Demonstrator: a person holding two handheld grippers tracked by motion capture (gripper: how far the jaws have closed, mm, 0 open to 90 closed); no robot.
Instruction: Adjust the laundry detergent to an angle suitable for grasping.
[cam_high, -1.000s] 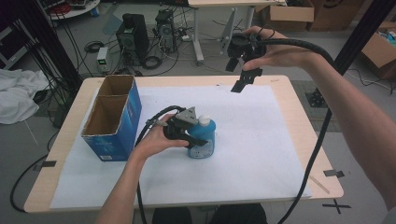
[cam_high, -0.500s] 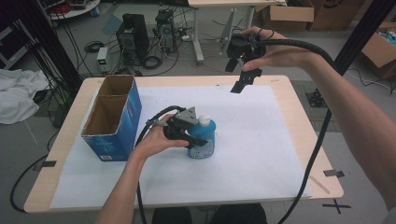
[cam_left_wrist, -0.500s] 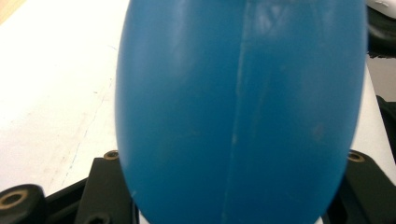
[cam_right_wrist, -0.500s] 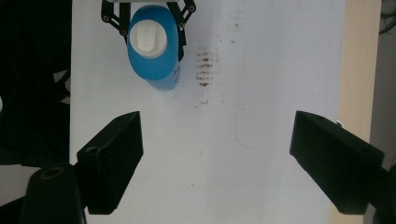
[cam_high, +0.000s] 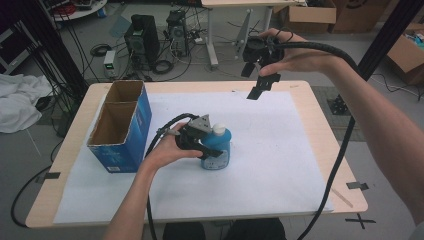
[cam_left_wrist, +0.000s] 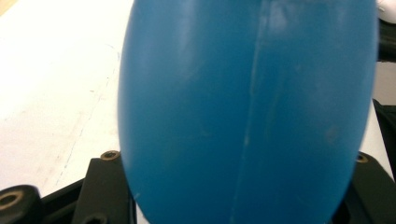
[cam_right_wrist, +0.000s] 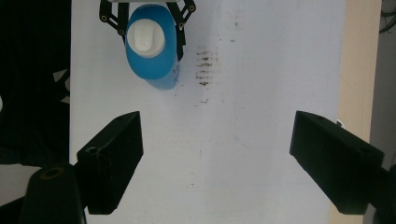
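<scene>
Blue bottle stands upright on the white sheet mid-desk, between the jaws of the left tongs.

Left tongs have just been opening a little, with the bottle between the jaws; from the right gripper view they sit close on either flank of the bottle, and whether the pads press it I cannot tell. To my eye the bottle is being set free right of the open blue box, or the grip is being reset. Right tongs hang high over the far edge of the desk, jaws spread wide and empty.
</scene>
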